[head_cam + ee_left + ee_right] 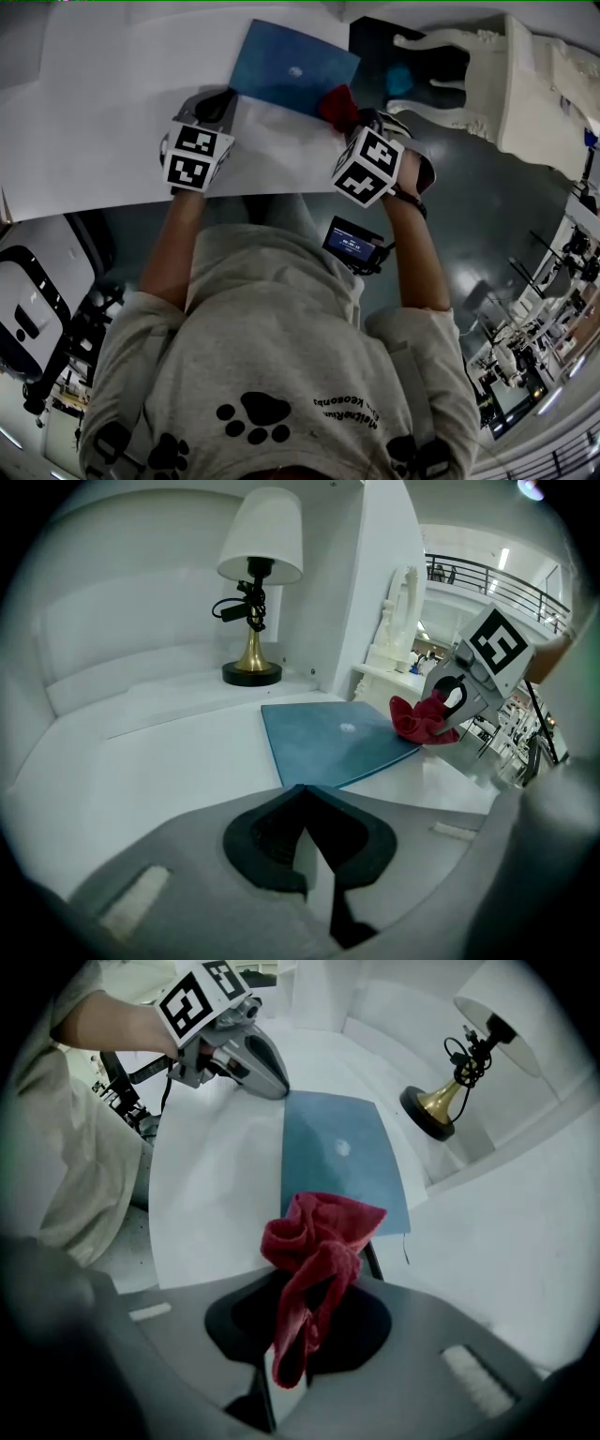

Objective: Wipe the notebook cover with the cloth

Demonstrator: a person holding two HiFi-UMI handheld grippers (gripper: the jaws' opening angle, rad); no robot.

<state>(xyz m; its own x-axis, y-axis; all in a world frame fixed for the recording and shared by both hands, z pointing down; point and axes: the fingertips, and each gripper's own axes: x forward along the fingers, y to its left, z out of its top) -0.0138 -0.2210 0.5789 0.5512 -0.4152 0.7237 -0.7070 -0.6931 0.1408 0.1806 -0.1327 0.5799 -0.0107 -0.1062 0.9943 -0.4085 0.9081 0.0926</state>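
Observation:
A blue notebook [291, 64] lies flat on the white table [103, 122]. My left gripper [217, 105] is shut, and its tips sit right at the notebook's near left corner [302, 787]; I cannot tell whether they pinch it. My right gripper [361, 120] is shut on a crumpled red cloth [337, 105]. The bunched cloth [319, 1232] hangs over the notebook's near right edge [394, 1227], touching or just above it. In the left gripper view the cloth [420, 719] shows at the notebook's [333, 742] right side. The left gripper [253, 1058] is seen from the right gripper view.
A brass-footed lamp [255, 583] with a white shade stands on a ledge behind the notebook. White carved furniture [487, 75] stands right of the table over dark floor. The table's front edge [141, 204] runs just in front of the person's body.

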